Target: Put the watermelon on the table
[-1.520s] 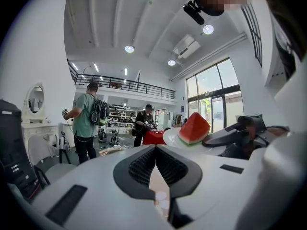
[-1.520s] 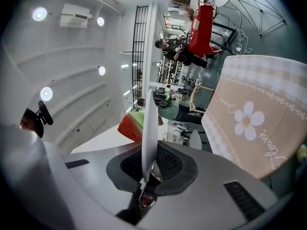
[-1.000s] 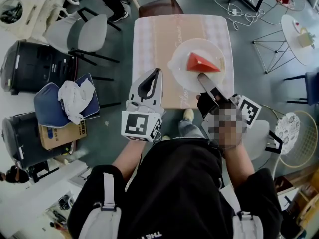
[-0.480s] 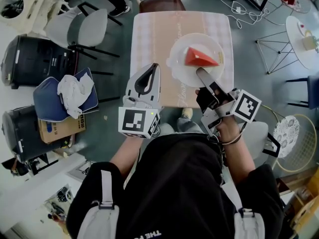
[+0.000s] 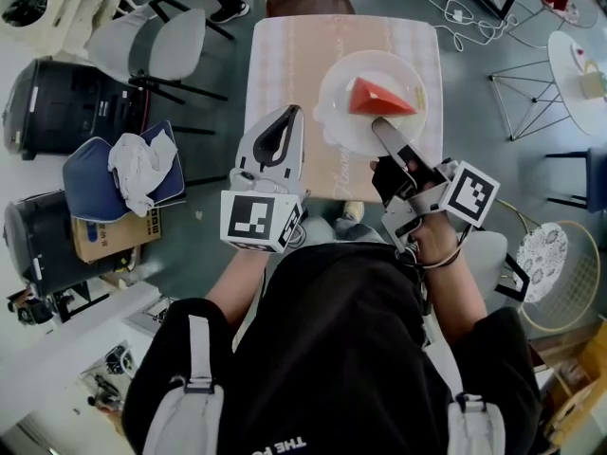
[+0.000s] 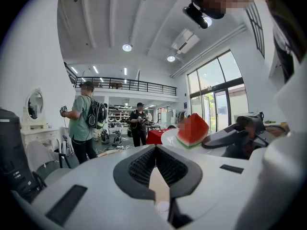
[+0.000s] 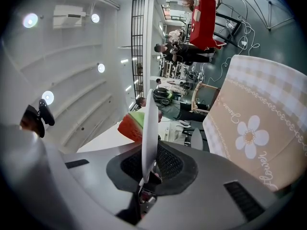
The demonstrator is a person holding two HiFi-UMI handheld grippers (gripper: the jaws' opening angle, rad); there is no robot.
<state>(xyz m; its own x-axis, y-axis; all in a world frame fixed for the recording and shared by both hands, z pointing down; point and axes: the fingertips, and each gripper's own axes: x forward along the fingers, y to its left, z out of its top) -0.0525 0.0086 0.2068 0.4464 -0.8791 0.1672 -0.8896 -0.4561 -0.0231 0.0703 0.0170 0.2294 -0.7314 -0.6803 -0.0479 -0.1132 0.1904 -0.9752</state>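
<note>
Seen from above, a person stands at the near edge of a square surface (image 5: 294,55) covered with a tan flowered cloth, a gripper in each hand. The right gripper (image 5: 379,126) is clamped on the near rim of a round white plate (image 5: 337,102). It holds the plate level over the near right part of the surface, and the right gripper view shows a gap between plate and cloth. A red wedge of watermelon (image 5: 379,98) with a green rind lies on the plate, above the surface and not touching it. The left gripper (image 5: 294,112) hovers over the near left edge of the surface, its jaws together with nothing between them.
</note>
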